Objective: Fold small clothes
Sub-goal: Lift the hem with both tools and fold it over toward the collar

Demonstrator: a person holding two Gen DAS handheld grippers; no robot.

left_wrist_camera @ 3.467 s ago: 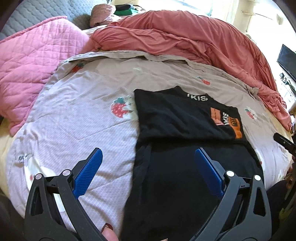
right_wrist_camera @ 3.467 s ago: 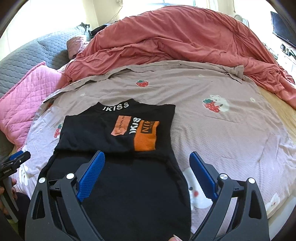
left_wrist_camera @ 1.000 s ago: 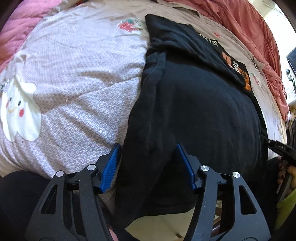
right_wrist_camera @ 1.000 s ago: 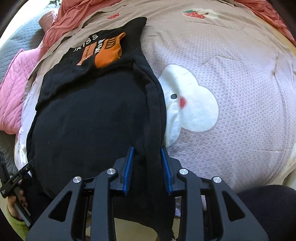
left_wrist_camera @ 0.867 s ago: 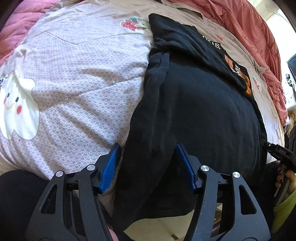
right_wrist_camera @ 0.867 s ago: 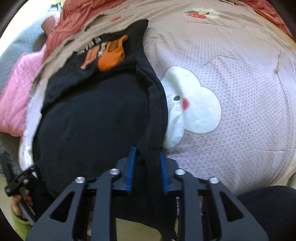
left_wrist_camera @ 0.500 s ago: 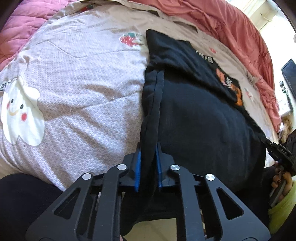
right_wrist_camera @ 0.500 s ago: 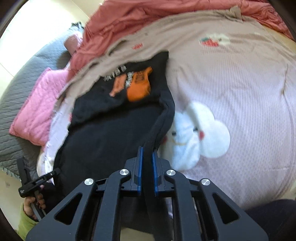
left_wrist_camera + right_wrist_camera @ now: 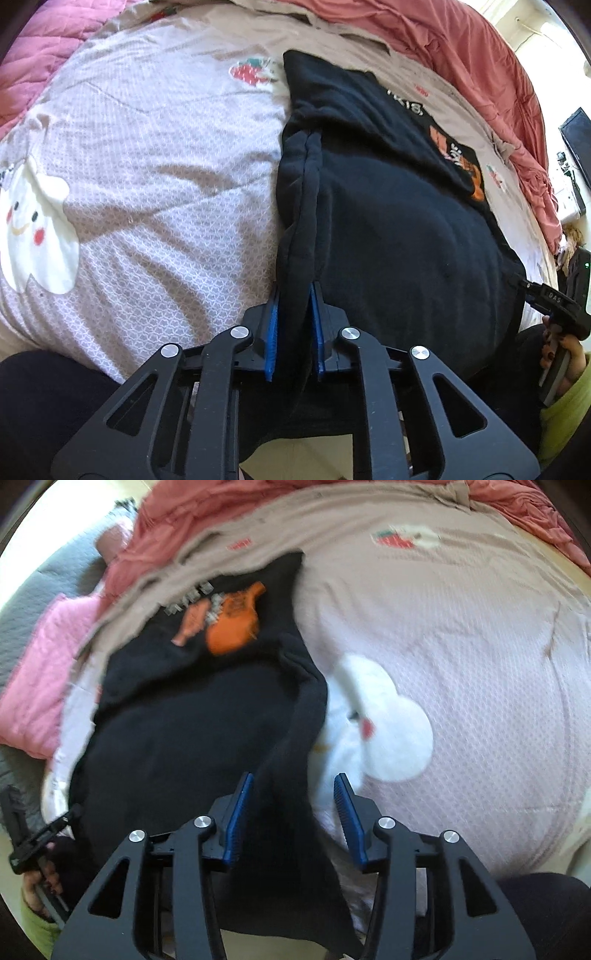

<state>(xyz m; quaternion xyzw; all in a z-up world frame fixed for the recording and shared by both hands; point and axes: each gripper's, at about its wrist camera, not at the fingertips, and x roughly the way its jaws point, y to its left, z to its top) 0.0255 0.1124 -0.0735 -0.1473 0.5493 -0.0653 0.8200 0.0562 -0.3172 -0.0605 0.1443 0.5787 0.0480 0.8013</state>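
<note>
A black sweatshirt [image 9: 399, 206] with an orange print lies on the bed, its top folded down, its hem hanging over the near edge. My left gripper [image 9: 293, 295] is shut on the sweatshirt's left side edge near the hem. In the right wrist view the sweatshirt [image 9: 177, 716] lies to the left. My right gripper [image 9: 293, 782] is open, its blue fingers on either side of the sweatshirt's right side edge. The right gripper also shows at the far right of the left wrist view [image 9: 532, 290].
The bed has a pale pink quilt [image 9: 147, 155] with strawberry and white cartoon prints. A red duvet [image 9: 443, 40] is bunched at the far side. A pink pillow [image 9: 40, 664] and grey cover lie at the left.
My right gripper has opened off the sweatshirt's right edge, which it pinched half a second ago. My left gripper stays shut on the left edge.
</note>
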